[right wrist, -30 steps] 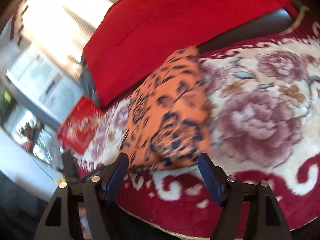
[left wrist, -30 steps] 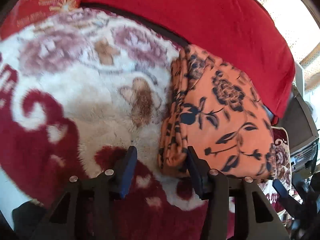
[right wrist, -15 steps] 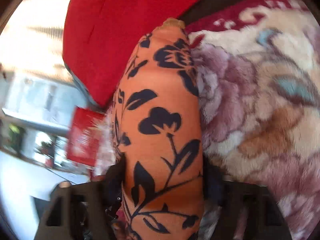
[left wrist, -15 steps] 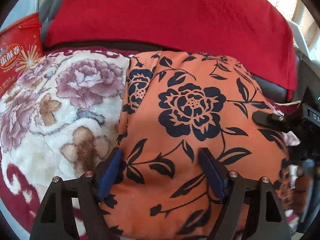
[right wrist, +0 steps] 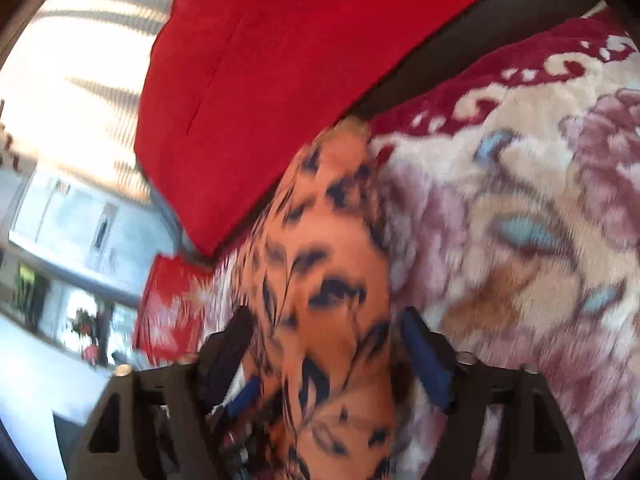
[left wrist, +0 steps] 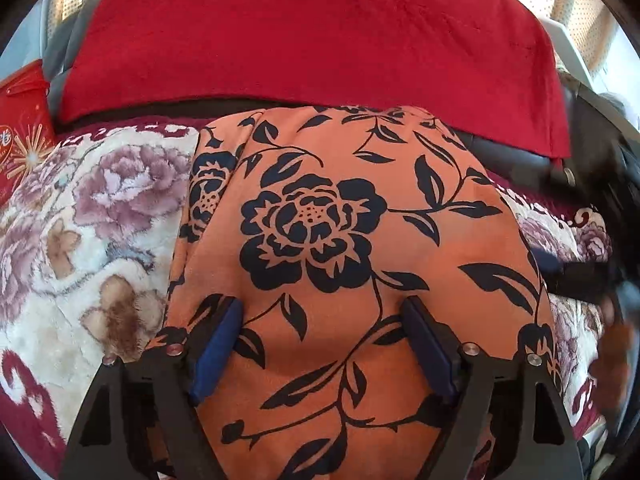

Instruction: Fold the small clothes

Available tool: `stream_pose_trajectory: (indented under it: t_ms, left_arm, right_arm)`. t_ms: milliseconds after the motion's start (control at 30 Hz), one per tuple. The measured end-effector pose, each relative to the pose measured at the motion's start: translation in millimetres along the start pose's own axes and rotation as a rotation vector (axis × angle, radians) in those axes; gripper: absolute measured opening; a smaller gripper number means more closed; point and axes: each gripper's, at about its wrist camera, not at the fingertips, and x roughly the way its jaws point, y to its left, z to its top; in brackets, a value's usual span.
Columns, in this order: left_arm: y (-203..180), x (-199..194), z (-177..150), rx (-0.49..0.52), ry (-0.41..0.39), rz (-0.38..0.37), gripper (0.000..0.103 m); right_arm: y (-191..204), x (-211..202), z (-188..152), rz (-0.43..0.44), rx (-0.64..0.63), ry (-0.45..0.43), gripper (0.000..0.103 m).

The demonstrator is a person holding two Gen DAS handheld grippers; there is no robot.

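Since the orange floral garment [left wrist: 320, 240] lies folded on the plush flowered blanket [left wrist: 100, 220], just in front of the red cushion [left wrist: 304, 32], it looks soft, light and floppy; grip a doubled edge. Left gripper [left wrist: 320, 344] gapes empty above it. Right gripper [right wrist: 326, 356], jaws just parted, straddles its edge unpinched.

Floral plush blanket [left wrist: 100, 240], red cushion [left wrist: 304, 40], red printed bag [left wrist: 24, 136], bright window [right wrist: 80, 60]

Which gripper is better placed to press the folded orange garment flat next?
Left, probably. The left gripper sits open over the garment's broad top; the right gripper straddles only its narrow edge.
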Motion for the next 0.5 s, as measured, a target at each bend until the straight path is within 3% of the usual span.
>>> stream_pose_trajectory:
  t_ms: [67,100,133,200,233,300,367,400,467,500]
  left_arm:
    - [-0.5,0.4,0.2,-0.003,0.005,-0.004,0.083]
    - [-0.7,0.6,0.7,0.0,0.004,-0.002,0.083]
    - [-2.4,-1.3,-1.8,0.001,0.002,0.001,0.083]
    - [-2.8,1.3,-1.0,-0.006,0.0,0.003,0.083]
    - [-2.3,0.9,-0.9,-0.01,0.002,-0.003,0.083]
    - [-2.9,-1.2,-2.2,-0.001,0.01,-0.003,0.083]
    - [-2.6,-8.1,1.7,0.0,0.022,-0.016,0.082]
    - [0.7,-14.9,4.2,-0.016,0.026,-0.036,0.082]
    - [11.3,-35.2,5.4,-0.06,-0.012,-0.085,0.082]
    - [18.3,-45.9,2.9,-0.078,-0.034,-0.082,0.082]
  right_arm:
    - [-4.3,17.8,14.1,-0.01,0.027,0.053,0.082]
    - [-1.7,35.1,22.3,-0.007,0.028,0.108,0.056]
    - [9.2,45.1,25.0,-0.061,-0.037,0.122,0.038]
    - [34.7,37.5,20.0,-0.137,-0.135,0.069,0.031]
    - [54.0,29.7,10.3,-0.196,-0.227,0.014,0.031]
    - [56.9,37.6,3.4,-0.303,-0.292,0.011,0.032]
    - [42.2,35.7,4.6,-0.274,-0.209,0.017,0.043]
    - [40.1,28.7,5.0,-0.244,-0.167,0.005,0.062]
    - [41.8,9.5,-4.8,-0.193,-0.155,-0.028,0.079]
    - [42.6,-1.1,-14.7,-0.167,-0.166,-0.041,0.079]
